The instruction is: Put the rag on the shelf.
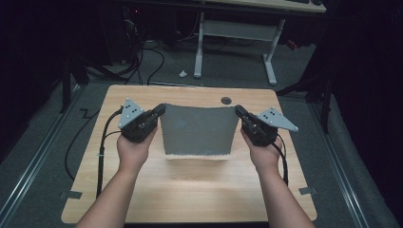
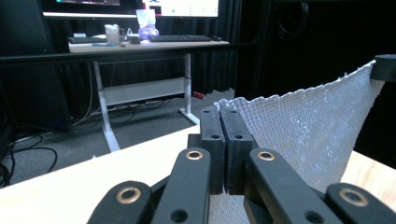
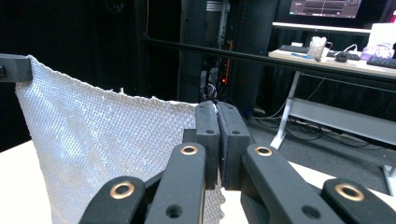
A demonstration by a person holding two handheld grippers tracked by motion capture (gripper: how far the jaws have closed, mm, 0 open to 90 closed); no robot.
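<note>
We hold a grey cloth point(image 1: 198, 129) stretched above the table point(image 1: 190, 190), left gripper point(image 1: 159, 112) and right gripper point(image 1: 239, 113) each clamped on a top corner; next probably lowering it evenly.

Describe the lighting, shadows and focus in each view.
High view: the table is lit while the room around it is dark, and the cloth, held up between the left gripper and right gripper, casts a soft shadow under its lower edge. Left gripper view: the weave is sharp; bright screens beyond wash out. Right gripper view: dim backdrop, cloth bright.
</note>
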